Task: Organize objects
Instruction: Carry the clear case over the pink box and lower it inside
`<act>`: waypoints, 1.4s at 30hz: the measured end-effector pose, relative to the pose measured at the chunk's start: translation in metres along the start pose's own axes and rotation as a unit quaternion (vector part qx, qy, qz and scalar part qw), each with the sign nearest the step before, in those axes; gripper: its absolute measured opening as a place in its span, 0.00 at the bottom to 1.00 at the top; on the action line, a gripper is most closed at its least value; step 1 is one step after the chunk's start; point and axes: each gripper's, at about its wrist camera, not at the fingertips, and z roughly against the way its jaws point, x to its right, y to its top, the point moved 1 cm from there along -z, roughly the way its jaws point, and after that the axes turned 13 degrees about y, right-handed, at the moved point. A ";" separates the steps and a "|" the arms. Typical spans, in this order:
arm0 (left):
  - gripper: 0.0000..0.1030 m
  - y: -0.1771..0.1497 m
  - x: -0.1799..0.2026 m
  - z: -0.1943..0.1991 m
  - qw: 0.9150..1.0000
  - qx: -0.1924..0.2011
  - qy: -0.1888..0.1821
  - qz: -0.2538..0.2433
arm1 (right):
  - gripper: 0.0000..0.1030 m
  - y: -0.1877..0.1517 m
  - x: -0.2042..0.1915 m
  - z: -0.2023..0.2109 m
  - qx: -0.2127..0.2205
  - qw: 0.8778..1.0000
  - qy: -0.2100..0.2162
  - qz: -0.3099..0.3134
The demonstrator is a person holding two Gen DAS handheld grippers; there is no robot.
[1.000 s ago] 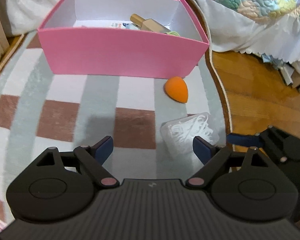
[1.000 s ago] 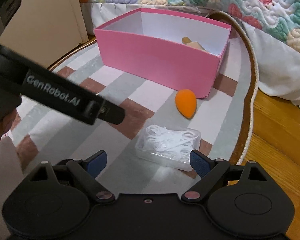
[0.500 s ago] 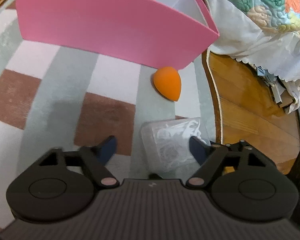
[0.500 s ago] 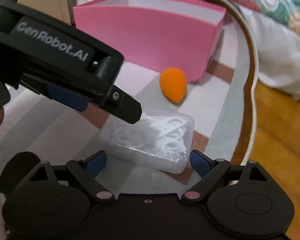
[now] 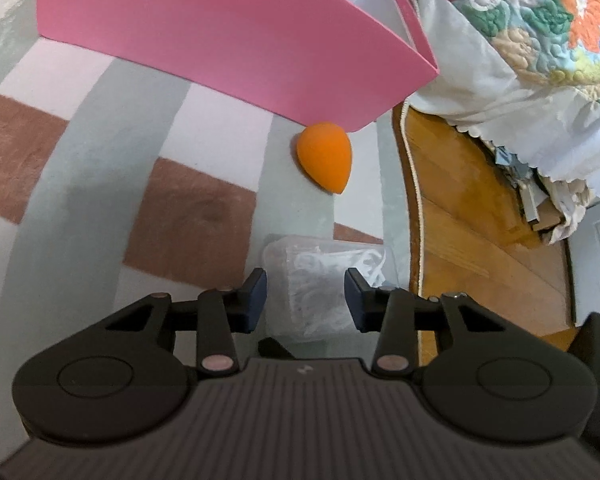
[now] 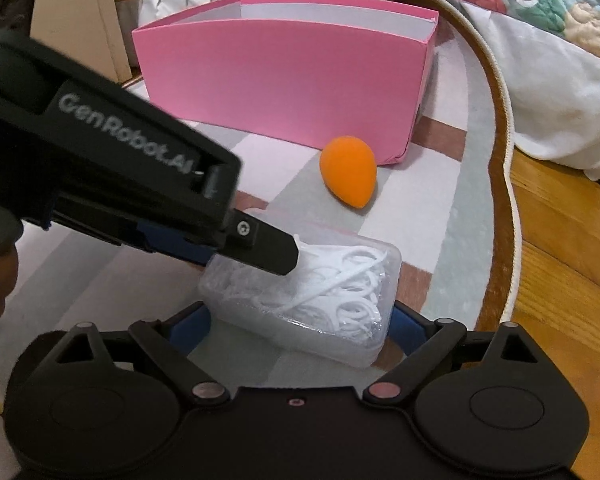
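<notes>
A clear plastic box of white floss picks (image 5: pixel 320 276) (image 6: pixel 332 292) lies on the checked rug. My left gripper (image 5: pixel 305 294) has closed in on its sides and looks shut on it; it reaches in from the left in the right wrist view (image 6: pixel 260 248). My right gripper (image 6: pixel 300 332) is open, its fingers on either side of the box's near end. An orange teardrop sponge (image 5: pixel 326 156) (image 6: pixel 350 176) lies just beyond, by the corner of the pink box (image 5: pixel 228 36) (image 6: pixel 284 80).
The rug's corded edge (image 5: pixel 412 200) (image 6: pixel 508 184) runs to the right, with wooden floor (image 5: pixel 480 240) beyond. A quilted bedspread (image 5: pixel 540 40) (image 6: pixel 540 40) hangs down at the right and behind the pink box.
My left gripper moved forward and right over the floss box and narrowed its fingers onto it. My right gripper moved closer, so the box sits between its fingers.
</notes>
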 end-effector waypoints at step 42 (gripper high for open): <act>0.42 0.138 0.015 0.173 0.987 0.155 0.035 -0.021 | 0.85 0.180 -0.044 0.088 0.084 0.992 0.055 0.078</act>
